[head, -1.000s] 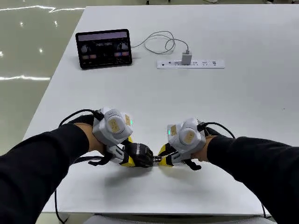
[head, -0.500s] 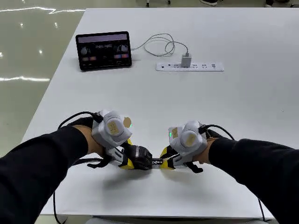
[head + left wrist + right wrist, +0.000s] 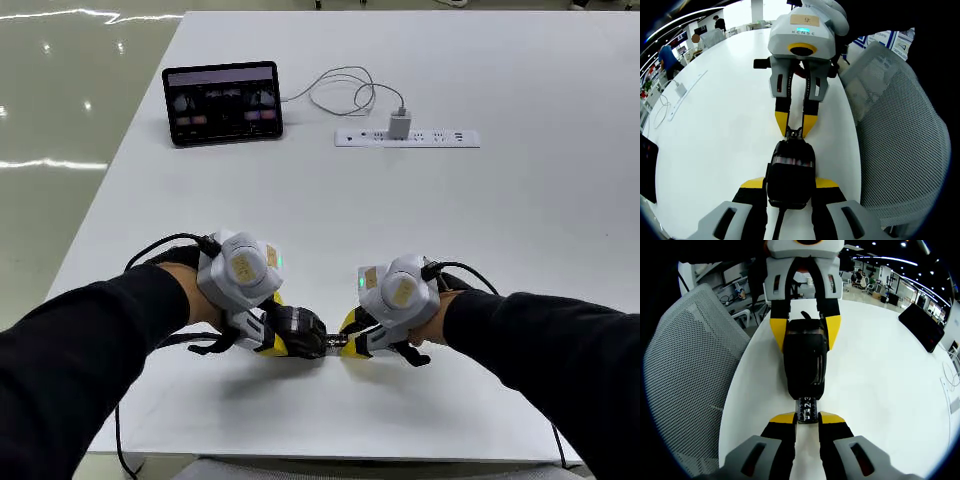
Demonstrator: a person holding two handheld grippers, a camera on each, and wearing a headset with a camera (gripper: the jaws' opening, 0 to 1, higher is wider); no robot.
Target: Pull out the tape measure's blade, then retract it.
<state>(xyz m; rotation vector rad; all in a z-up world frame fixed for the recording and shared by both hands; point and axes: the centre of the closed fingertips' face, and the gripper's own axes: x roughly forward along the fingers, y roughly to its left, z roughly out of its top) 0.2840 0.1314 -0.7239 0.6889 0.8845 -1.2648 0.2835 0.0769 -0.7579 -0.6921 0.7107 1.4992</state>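
My left gripper (image 3: 288, 338) and right gripper (image 3: 346, 337) are rounded white housings with tan stickers (image 3: 243, 267), small green lights (image 3: 360, 284) and yellow-tipped black jaws. A black cable (image 3: 165, 243) loops off each one. My sleeves (image 3: 90, 350) are black.

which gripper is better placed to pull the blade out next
Right, most likely. The right gripper is shut on the blade, which is barely out; the left gripper clamps the tape measure and can anchor it.

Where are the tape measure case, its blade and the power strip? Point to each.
tape measure case (image 3: 790, 175): left gripper view, black top face.
blade (image 3: 807, 410): right gripper view, printed stretch beside the case.
power strip (image 3: 450, 138): head view, its right end.
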